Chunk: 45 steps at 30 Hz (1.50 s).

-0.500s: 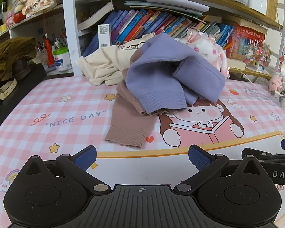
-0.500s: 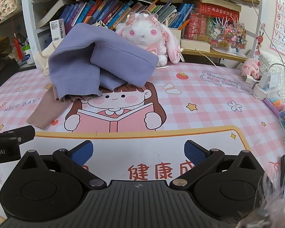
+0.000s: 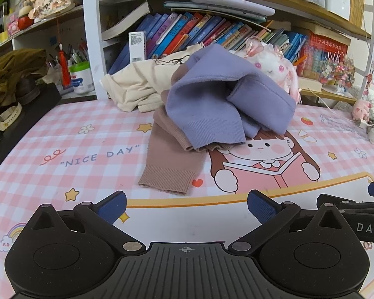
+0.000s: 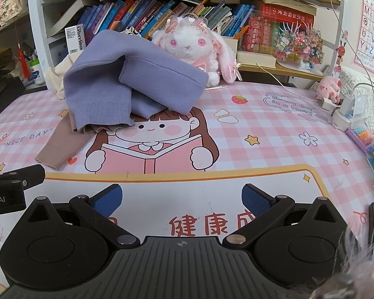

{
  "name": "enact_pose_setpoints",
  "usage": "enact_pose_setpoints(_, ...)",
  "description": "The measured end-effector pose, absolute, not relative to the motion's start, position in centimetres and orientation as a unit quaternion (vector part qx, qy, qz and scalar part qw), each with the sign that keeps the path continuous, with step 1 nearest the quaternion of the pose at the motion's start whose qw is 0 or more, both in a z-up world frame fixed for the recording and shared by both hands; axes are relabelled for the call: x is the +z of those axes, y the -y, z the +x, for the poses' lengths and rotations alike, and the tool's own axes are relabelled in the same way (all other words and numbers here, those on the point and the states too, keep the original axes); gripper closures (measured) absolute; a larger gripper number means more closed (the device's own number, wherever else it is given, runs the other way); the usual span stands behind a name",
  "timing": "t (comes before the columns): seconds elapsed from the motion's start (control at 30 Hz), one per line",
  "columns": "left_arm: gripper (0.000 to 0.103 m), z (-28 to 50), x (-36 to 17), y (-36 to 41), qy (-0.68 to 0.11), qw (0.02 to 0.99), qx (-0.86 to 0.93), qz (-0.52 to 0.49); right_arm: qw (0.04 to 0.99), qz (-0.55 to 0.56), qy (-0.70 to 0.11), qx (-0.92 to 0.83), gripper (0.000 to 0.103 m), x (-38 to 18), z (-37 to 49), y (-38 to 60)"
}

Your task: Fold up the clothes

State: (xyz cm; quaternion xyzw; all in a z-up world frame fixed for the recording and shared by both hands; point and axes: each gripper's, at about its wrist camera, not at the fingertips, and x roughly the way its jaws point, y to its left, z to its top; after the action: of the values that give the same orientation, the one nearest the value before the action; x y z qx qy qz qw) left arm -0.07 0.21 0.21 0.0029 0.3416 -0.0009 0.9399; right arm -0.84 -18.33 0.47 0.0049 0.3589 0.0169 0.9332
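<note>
The desk mat (image 3: 92, 149), pink-checked and printed with a cartoon girl reading, covers the work surface in front of a bookshelf (image 4: 162, 7). A heap of clothes lies at the far middle of the mat, well apart from both grippers. No garment is spread or folded yet, so the task appears to stand at its start.

The purple sweater (image 3: 222, 99) is the largest item and lies uppermost, bunched into a hump with one ribbed cuff hanging toward the near side. A brown sweater (image 3: 172, 159) lies under it; one sleeve runs out flat toward the left gripper and ends in a ribbed cuff. A cream garment (image 3: 139, 84) sits crumpled behind both, against the shelf. A plush rabbit (image 4: 194, 47) stands just behind the purple sweater.

The left gripper (image 3: 185, 206) hovers over bare mat with its fingers spread wide and nothing between them. The right gripper (image 4: 180, 198) is likewise wide apart and empty, just beside the left one.

The step in hand is judged to be the reach for the top garment. Recommended procedure:
- Take the purple sweater first, since it rests on the others.
- Pinch a single layer at a hem or shoulder, one gripper to each side.
- Avoid catching the brown fabric beneath the hanging cuff.
- Lift clear, then lay the sweater flat on the open near area of the mat.
</note>
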Motion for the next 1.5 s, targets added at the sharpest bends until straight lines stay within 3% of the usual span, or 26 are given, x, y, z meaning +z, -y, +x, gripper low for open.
enact_pose_setpoints(1.5,0.000,-0.64,0.06,-0.48,-0.348,0.937,-0.004,0.001,0.930,0.002,-0.368,0.015,0.000,0.33,-1.29,17.97)
